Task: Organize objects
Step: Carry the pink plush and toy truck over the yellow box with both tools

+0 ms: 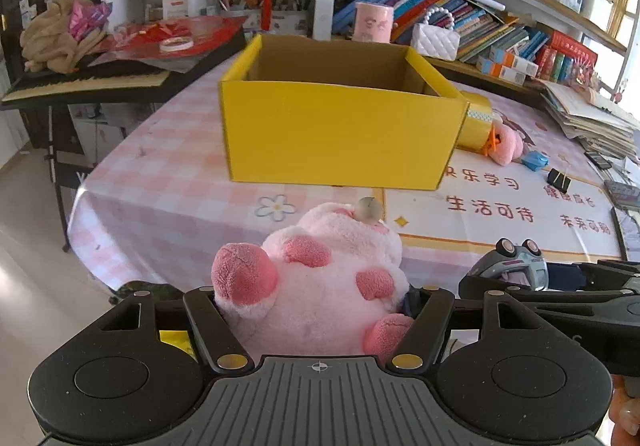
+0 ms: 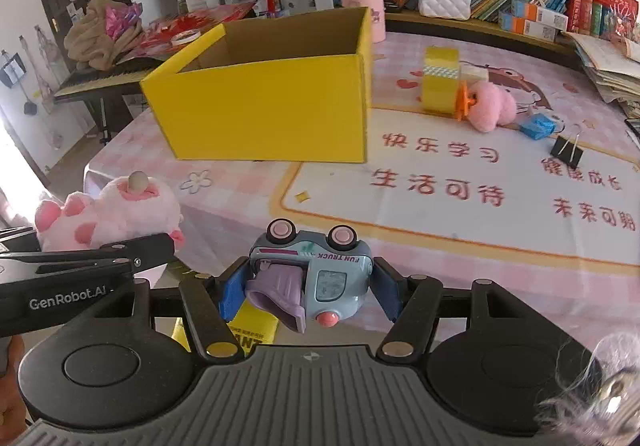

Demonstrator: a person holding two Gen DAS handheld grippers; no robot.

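Observation:
My left gripper (image 1: 316, 306) is shut on a pink and white plush toy (image 1: 320, 278) and holds it above the near edge of the table; the toy also shows at the left in the right wrist view (image 2: 108, 214). My right gripper (image 2: 308, 286) is shut on a blue-grey toy truck (image 2: 316, 270), upside down with its wheels up; the truck shows at the right in the left wrist view (image 1: 516, 262). An open, empty yellow cardboard box (image 1: 340, 130) stands on the table ahead of both grippers, also seen in the right wrist view (image 2: 272, 102).
On the pink checked tablecloth (image 2: 440, 214), right of the box: a yellow tape roll (image 2: 440, 82), a pink fluffy toy (image 2: 490, 106), a blue wrapped item (image 2: 538, 126), a black binder clip (image 2: 566, 152). Bookshelves stand behind, a keyboard (image 1: 88, 80) at left, paper stacks (image 1: 592, 118) at right.

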